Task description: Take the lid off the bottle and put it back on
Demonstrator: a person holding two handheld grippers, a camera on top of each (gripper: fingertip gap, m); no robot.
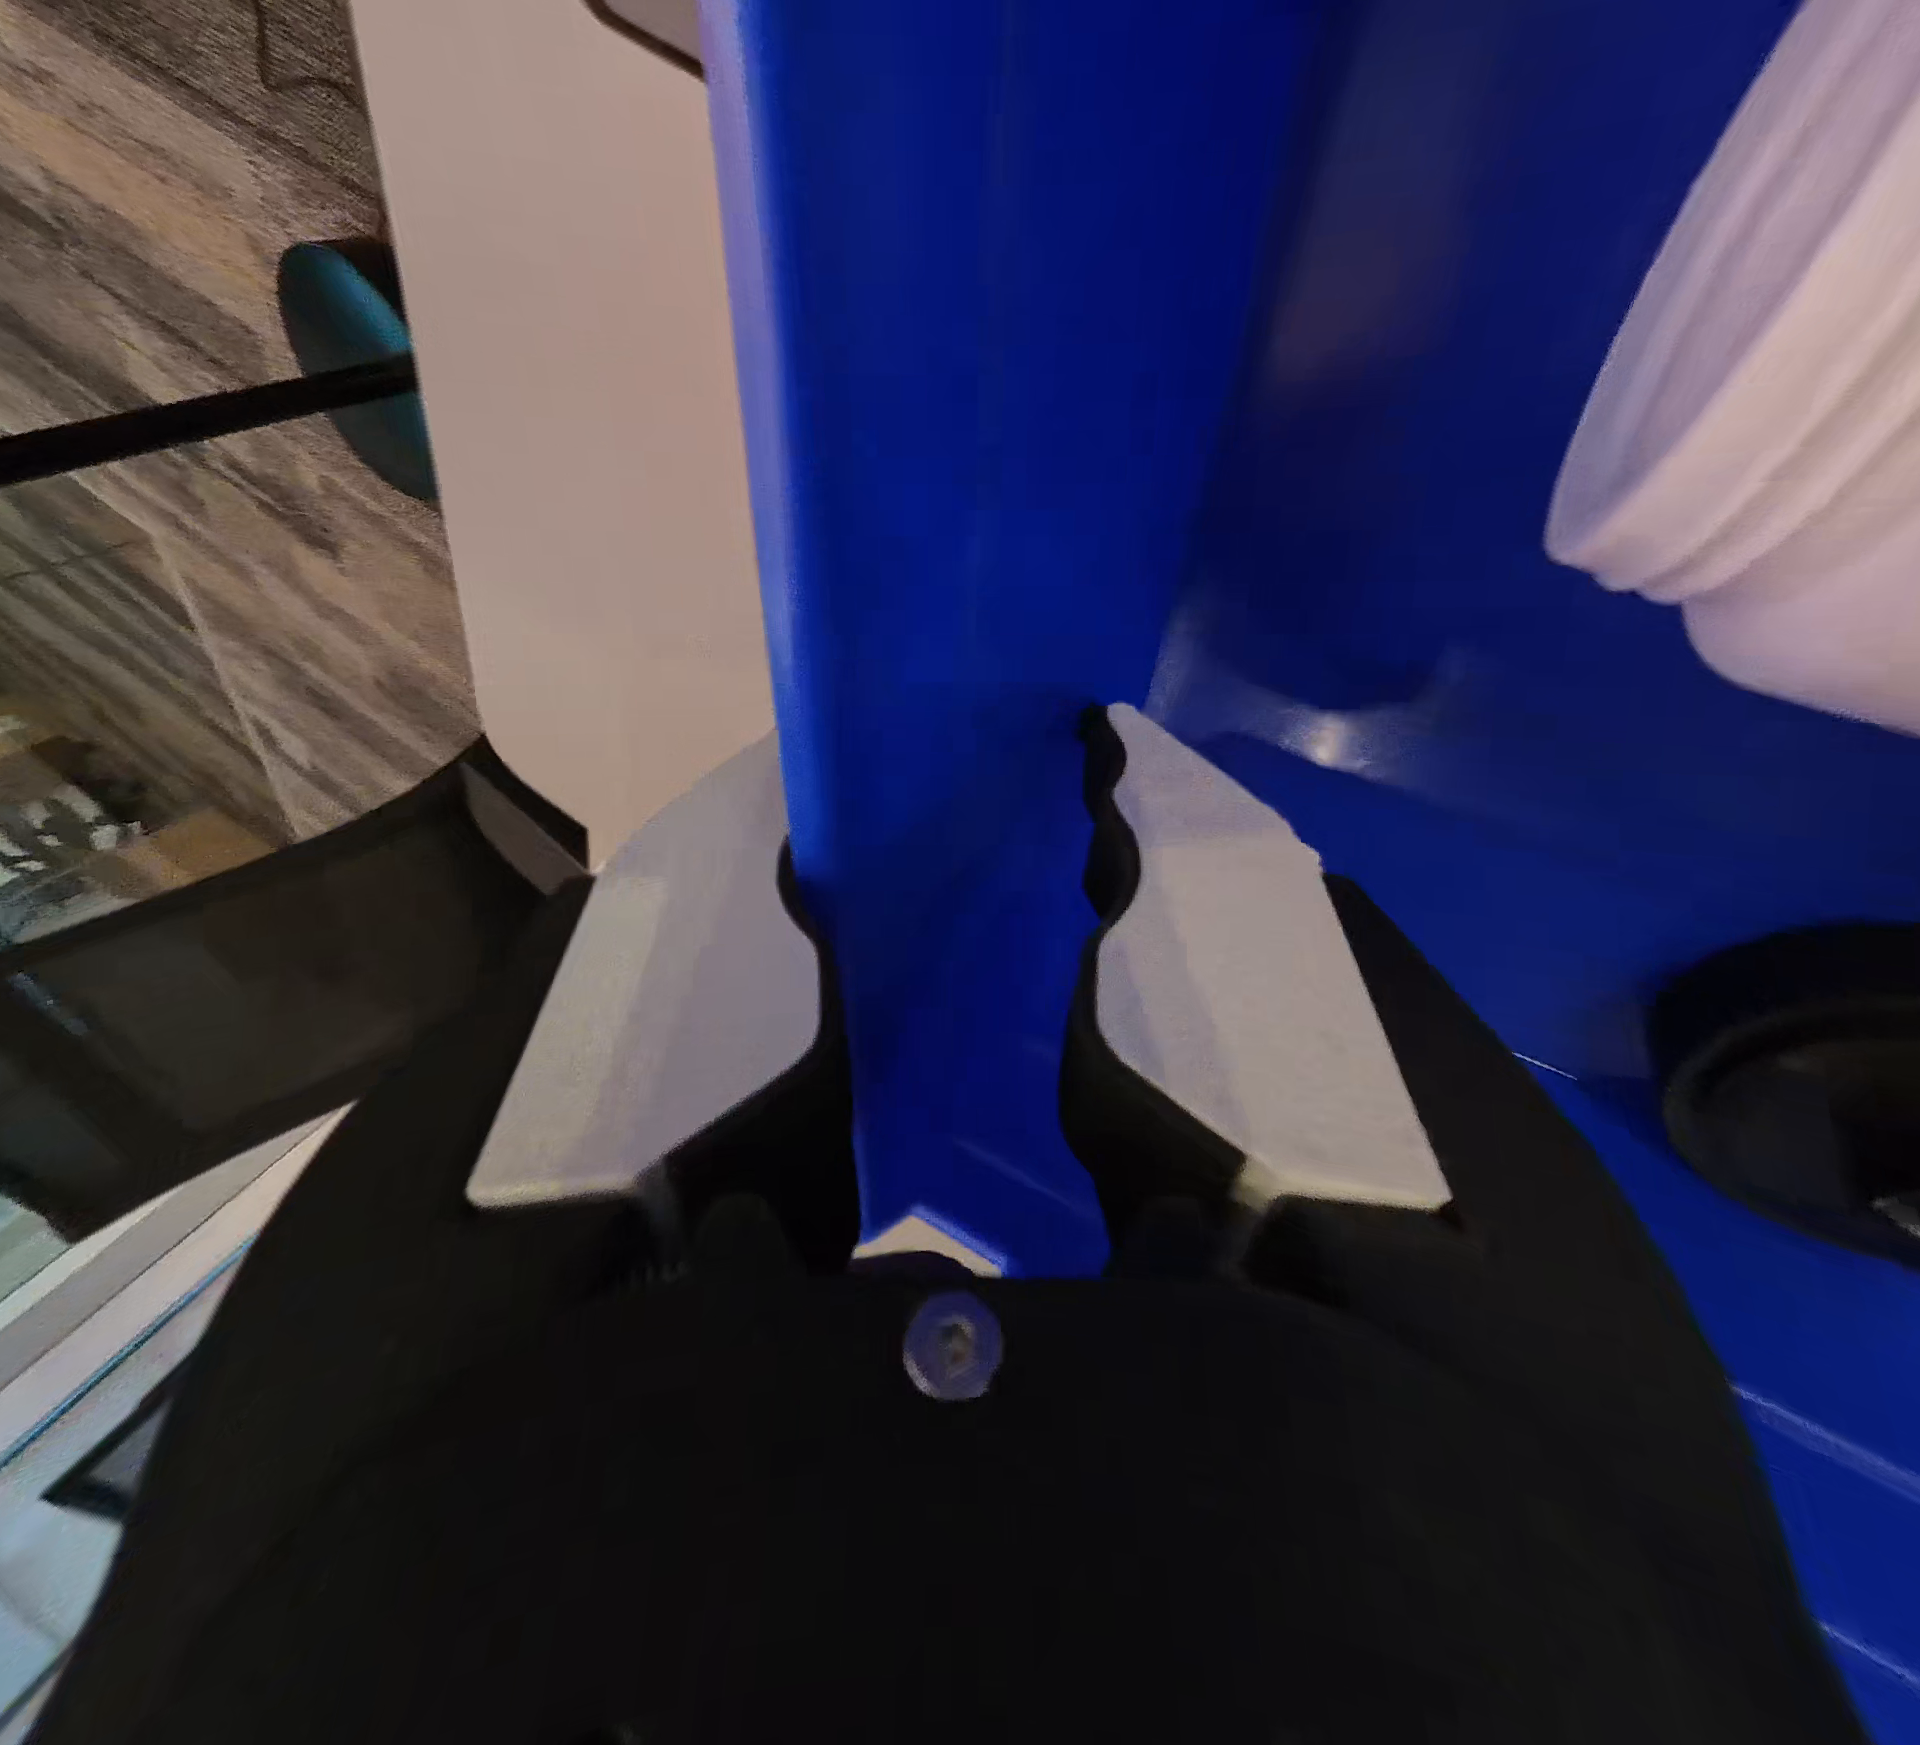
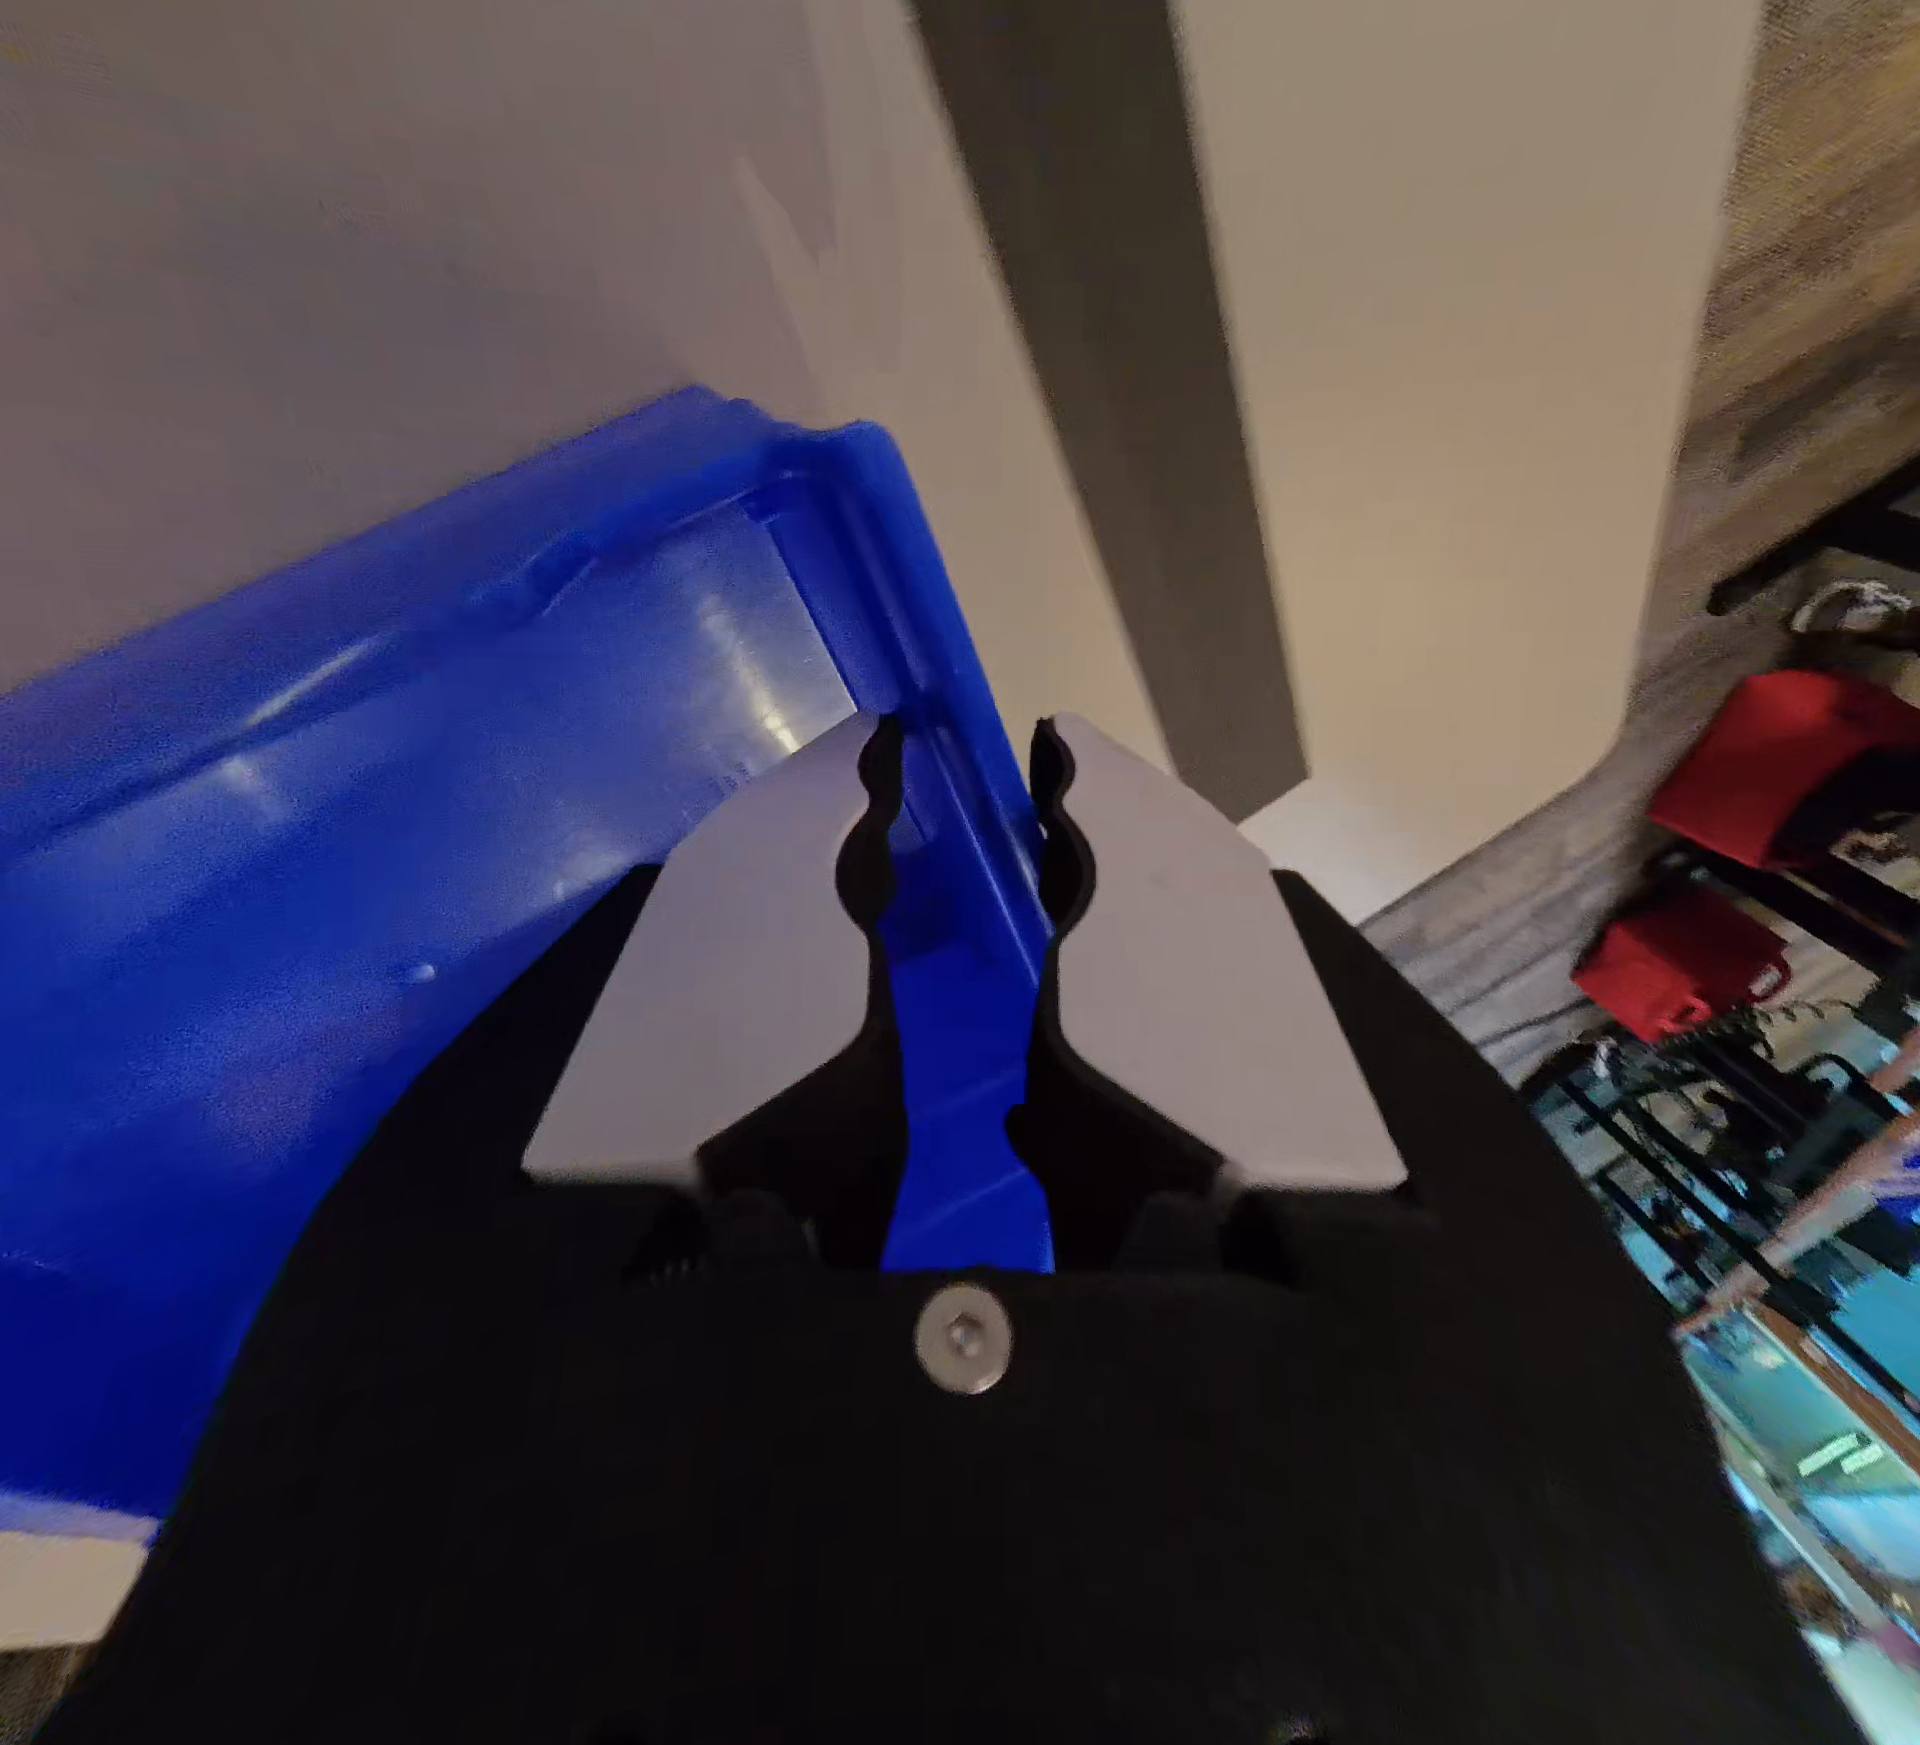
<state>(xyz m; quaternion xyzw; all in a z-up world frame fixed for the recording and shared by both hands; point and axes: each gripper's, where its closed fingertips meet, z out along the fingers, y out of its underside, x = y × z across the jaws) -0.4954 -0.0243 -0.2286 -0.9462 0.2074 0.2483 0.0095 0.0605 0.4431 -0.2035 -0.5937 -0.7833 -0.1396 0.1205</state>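
A blue plastic bin (image 1: 1039, 345) fills the left wrist view. My left gripper (image 1: 935, 760) is shut on one of its side walls, one finger on each side. Inside the bin lie a white ribbed bottle (image 1: 1766, 345) at the right and a black round lid-like thing (image 1: 1808, 1103) low at the right edge. In the right wrist view my right gripper (image 2: 964, 739) is shut on the rim of the bin (image 2: 364, 812) near a corner. The bottle does not show in that view.
A pale table top (image 2: 520, 137) lies behind the bin, with a dark gap or strip (image 2: 1091, 293) across it. Grey patterned carpet (image 1: 156, 241) lies beyond the table edge. Red bags (image 2: 1787, 760) and dark frames stand at the right.
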